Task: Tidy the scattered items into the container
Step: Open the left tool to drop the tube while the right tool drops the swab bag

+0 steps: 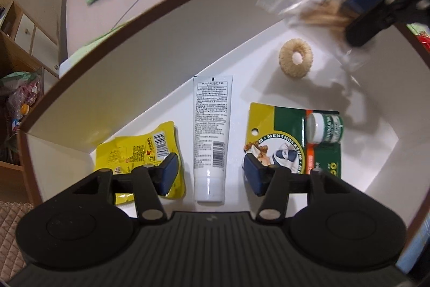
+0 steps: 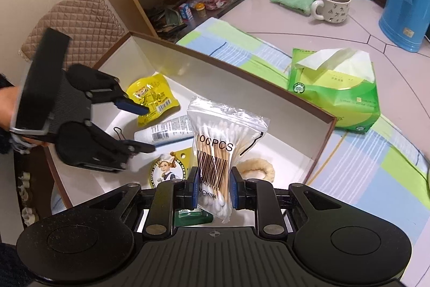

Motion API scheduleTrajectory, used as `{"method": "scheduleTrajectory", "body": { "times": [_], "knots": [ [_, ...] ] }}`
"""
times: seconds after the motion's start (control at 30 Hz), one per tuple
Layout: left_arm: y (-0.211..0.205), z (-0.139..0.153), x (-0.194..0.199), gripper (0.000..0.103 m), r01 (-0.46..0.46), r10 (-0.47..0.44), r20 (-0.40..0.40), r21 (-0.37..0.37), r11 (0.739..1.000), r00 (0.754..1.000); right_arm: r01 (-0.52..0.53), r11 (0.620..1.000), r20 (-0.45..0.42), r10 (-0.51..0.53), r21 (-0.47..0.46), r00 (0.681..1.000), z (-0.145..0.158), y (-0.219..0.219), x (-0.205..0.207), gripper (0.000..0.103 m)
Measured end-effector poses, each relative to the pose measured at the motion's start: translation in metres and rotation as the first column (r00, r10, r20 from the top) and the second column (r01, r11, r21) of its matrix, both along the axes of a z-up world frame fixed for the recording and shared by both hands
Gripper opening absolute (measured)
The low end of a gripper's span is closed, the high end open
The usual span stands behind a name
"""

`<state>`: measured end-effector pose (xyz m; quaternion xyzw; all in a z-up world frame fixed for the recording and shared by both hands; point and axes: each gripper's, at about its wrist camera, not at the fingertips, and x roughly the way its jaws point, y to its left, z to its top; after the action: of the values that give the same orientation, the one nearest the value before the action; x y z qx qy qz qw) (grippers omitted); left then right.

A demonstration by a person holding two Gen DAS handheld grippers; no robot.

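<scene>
While hovering low inside the white box, left gripper spread wide and empty above the white tube. Already on the box floor: yellow snack packet, Mentholatum card, cream scrunchie. Above the box's far corner, a blurred cotton swab bag.

From the right wrist, right gripper pinching the cotton swab bag over the box, not yet laid down. Judging by this, nearly finished: only the swabs left to drop; green tissue pack outside the box.
</scene>
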<state>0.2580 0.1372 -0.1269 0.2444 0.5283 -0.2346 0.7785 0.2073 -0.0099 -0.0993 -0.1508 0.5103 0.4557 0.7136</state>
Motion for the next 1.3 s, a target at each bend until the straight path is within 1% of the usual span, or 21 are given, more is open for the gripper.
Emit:
{"method": "scheduleTrajectory", "body": {
  "times": [0.07, 0.2, 0.43, 0.57, 0.73, 0.8, 0.83, 0.87, 0.9, 1.0, 1.1, 1.3],
  "knots": [
    [0.002, 0.005, -0.005, 0.055, -0.001, 0.001, 0.010, 0.010, 1.000, 1.000, -0.010, 1.000, -0.002, 0.010, -0.006, 1.000, -0.004, 0.004, 0.000, 0.021],
    [0.006, 0.016, -0.004, 0.055, -0.014, 0.013, 0.021, 0.015, 1.000, 1.000, -0.028, 0.999, -0.005, 0.028, -0.024, 1.000, -0.014, 0.015, 0.002, 0.021],
    [0.015, 0.029, -0.003, 0.057, -0.034, 0.033, 0.044, 0.022, 0.999, 0.998, -0.057, 0.994, 0.026, 0.059, -0.089, 0.998, -0.038, 0.037, 0.006, 0.021],
    [0.018, 0.030, -0.001, 0.058, -0.042, 0.041, 0.047, 0.022, 0.999, 0.998, -0.066, 0.989, 0.045, 0.072, -0.129, 0.996, -0.052, 0.049, 0.009, 0.021],
    [0.018, 0.028, 0.001, 0.059, -0.046, 0.045, 0.044, 0.019, 0.999, 0.998, -0.034, 0.987, 0.044, 0.042, -0.159, 0.998, -0.065, 0.055, 0.017, 0.022],
    [0.018, 0.028, 0.002, 0.060, -0.049, 0.048, 0.042, 0.017, 0.999, 0.998, -0.036, 0.985, 0.046, 0.044, -0.168, 0.998, -0.067, 0.055, 0.017, 0.022],
    [0.018, 0.027, 0.002, 0.061, -0.050, 0.050, 0.042, 0.018, 0.999, 0.998, -0.036, 0.986, 0.052, 0.046, -0.164, 0.998, -0.066, 0.054, 0.017, 0.040],
    [0.018, 0.027, 0.002, 0.061, -0.051, 0.050, 0.042, 0.020, 0.998, 0.998, -0.033, 0.987, 0.074, 0.045, -0.155, 0.996, -0.063, 0.052, 0.015, 0.077],
    [0.018, 0.027, 0.002, 0.061, -0.052, 0.051, 0.043, 0.022, 0.998, 0.998, -0.032, 0.988, 0.095, 0.046, -0.148, 0.994, -0.059, 0.050, 0.014, 0.084],
    [0.018, 0.027, 0.003, 0.062, -0.053, 0.052, 0.044, 0.027, 0.998, 0.998, -0.040, 0.989, 0.136, 0.060, -0.141, 0.989, -0.048, 0.048, 0.009, 0.084],
    [0.017, 0.028, 0.001, 0.062, -0.051, 0.050, 0.049, 0.031, 0.998, 0.998, -0.048, 0.991, 0.118, 0.063, -0.127, 0.991, -0.037, 0.043, 0.006, 0.084],
    [0.015, 0.030, -0.003, 0.065, -0.048, 0.046, 0.058, 0.037, 0.998, 0.997, -0.069, 0.989, 0.101, 0.083, -0.130, 0.991, -0.022, 0.036, -0.008, 0.084]
  ]
}}
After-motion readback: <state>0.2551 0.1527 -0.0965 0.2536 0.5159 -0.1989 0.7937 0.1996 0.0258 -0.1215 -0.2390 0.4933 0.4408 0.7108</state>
